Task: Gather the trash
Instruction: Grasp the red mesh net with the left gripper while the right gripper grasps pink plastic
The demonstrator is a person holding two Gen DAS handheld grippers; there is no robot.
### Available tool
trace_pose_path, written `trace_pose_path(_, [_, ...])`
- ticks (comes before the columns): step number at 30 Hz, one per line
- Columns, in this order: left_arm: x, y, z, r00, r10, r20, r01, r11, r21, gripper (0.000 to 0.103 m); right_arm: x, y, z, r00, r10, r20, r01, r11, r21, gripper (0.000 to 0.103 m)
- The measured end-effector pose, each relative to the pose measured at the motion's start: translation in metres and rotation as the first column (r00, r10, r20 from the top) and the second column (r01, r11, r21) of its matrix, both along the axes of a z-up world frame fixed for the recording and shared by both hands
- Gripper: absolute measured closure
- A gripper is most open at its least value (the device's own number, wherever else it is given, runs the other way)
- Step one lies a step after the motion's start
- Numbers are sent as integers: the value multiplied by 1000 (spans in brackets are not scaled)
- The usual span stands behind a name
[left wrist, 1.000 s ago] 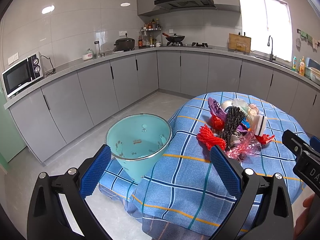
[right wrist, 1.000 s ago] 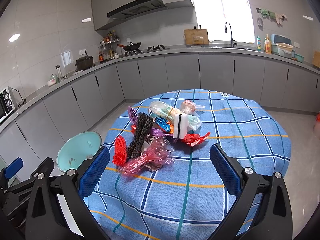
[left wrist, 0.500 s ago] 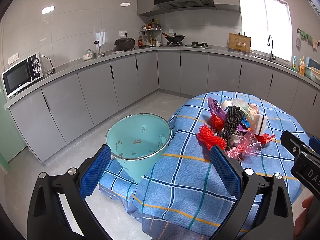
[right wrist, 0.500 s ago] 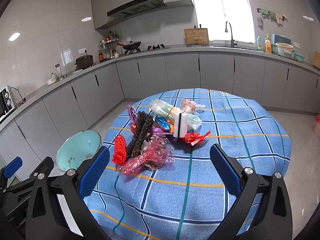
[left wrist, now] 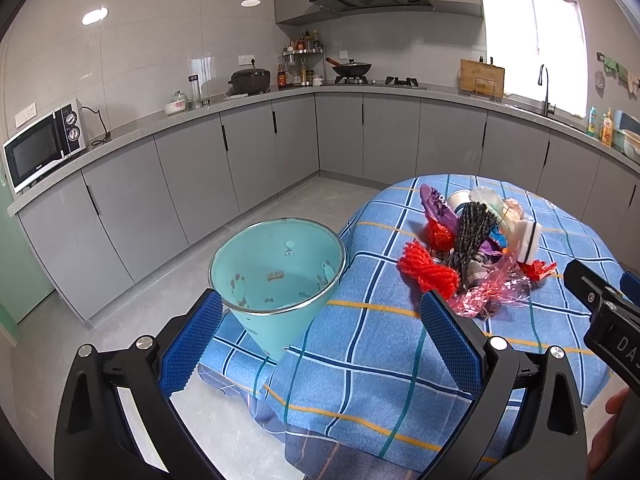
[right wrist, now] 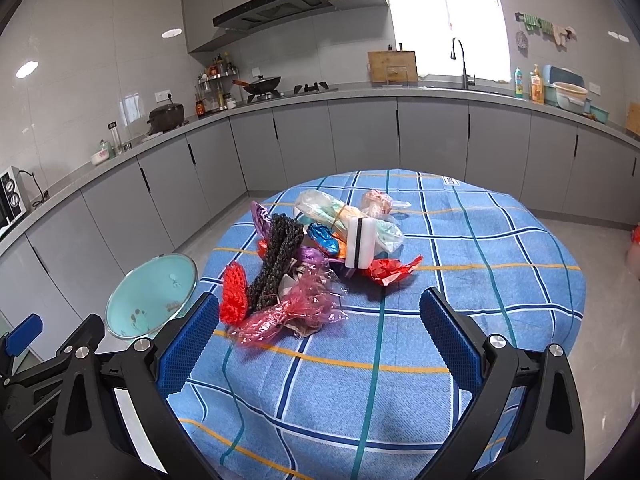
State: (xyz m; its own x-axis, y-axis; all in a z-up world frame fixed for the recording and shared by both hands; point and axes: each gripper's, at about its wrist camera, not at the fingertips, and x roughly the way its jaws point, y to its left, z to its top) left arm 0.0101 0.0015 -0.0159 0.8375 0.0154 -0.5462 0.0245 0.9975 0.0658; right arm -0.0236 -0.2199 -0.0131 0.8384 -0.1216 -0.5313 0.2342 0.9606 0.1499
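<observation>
My left gripper (left wrist: 320,336) hangs with its blue pads wide apart, holding nothing. Just beyond the left pad stands the teal bin (left wrist: 276,276), touching the near left edge of the blue plaid tablecloth (left wrist: 372,344). Farther right lies the trash pile (left wrist: 476,252), and my right gripper (left wrist: 600,312) pokes in at the right edge.

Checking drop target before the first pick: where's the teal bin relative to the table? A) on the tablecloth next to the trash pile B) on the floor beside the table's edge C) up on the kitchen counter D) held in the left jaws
B: the teal bin stands on the floor against the hanging blue tablecloth, apart from the trash pile; both grippers' jaws are open and empty.
</observation>
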Motion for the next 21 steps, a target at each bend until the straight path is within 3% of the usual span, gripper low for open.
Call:
trace_pose_path(10, [25,2,-30,997,-3,-77,2,1000,-3,6,17,-24,-30,999,7,-36,-5,999,45,6])
trace_pose_path(12, [32,3,-36,995,-2,-104,0,1000,-19,6,24,-27,-37,998,42,-45,-39,996,79,11])
trace_pose_path(14, [39,4,-43,992,-11,-122,8,1000,-30,6,33,-29,-45,995,79,-66,-71,990,122,37])
trace_pose_path(15, [42,3,-45,992,-12,-125,9,1000,-30,6,38,-30,-48,993,93,-78,-82,987,140,40])
trace_pose_path(21, [68,-2,-41,991,-27,-134,21,999,-50,10,66,-34,-65,984,140,-110,-104,954,280,42])
